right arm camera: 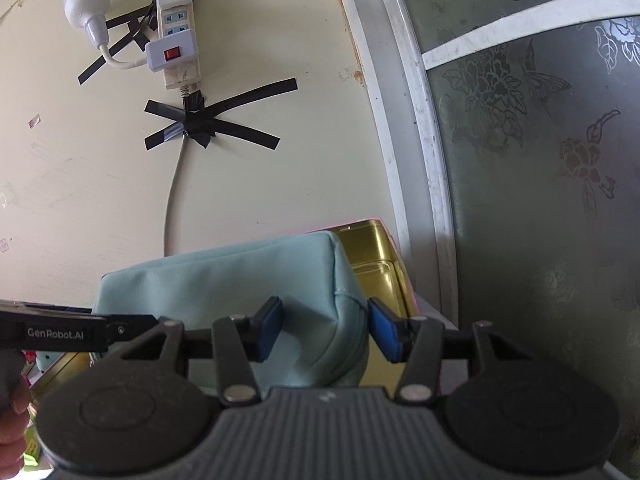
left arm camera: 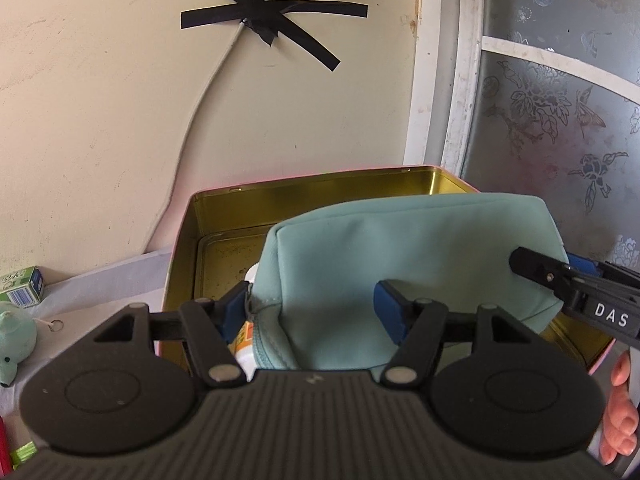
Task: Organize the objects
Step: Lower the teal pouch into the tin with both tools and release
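two handheld grippers carry a mint-green zip pouch [left arm camera: 408,264] over an open gold tin [left arm camera: 320,188] on the bench [left arm camera: 100,284] by the wall. the left gripper [left arm camera: 310,312] has its fingers clamped on the pouch's zippered end; the right gripper [right arm camera: 324,330] pinches the opposite end, its blue pads [right arm camera: 268,328] pressing the fabric. the pouch hangs above the tin's interior, not yet settled inside. the step in hand appears to be stowing the pouch. the next move likely calls for lowering both ends together between the tin's walls, clear of a white-capped item [left arm camera: 253,272] already inside, then letting go.
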### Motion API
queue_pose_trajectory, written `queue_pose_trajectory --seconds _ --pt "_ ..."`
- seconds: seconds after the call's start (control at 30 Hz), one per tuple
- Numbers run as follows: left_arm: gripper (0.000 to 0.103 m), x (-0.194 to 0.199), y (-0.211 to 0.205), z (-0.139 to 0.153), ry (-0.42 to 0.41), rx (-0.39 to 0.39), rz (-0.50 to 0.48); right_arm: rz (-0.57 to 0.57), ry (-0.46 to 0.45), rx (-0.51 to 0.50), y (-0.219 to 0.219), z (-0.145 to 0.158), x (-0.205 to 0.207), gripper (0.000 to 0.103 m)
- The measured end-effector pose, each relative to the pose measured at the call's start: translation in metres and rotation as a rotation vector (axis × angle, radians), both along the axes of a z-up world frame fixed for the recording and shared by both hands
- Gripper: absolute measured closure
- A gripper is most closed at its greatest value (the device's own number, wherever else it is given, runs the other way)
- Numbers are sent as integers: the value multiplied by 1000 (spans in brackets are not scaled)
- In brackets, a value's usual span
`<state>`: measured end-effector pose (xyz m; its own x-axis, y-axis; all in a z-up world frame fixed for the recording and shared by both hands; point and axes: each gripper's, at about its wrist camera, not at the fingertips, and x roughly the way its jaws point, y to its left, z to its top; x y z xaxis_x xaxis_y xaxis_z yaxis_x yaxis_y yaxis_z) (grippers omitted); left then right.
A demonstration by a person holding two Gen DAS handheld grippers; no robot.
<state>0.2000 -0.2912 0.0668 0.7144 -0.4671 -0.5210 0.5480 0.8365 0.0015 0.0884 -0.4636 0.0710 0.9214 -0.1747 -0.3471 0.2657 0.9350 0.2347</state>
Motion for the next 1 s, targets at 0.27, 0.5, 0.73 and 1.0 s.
queue_pose_trajectory --seconds 0.27,0.5,0.73,1.0 --pt "34 1 -5 -1 -28 24 9 -16 -1 -61 6 -2 2 53" --pt "33 0 -9 -2 -46 48 22 -31 17 -142 17 -4 5 49" --pt "31 3 -11 -5 -36 70 47 -12 36 -222 32 -8 11 32" --pt "26 0 -15 -8 -54 92 44 -7 -5 -213 33 -8 6 18"
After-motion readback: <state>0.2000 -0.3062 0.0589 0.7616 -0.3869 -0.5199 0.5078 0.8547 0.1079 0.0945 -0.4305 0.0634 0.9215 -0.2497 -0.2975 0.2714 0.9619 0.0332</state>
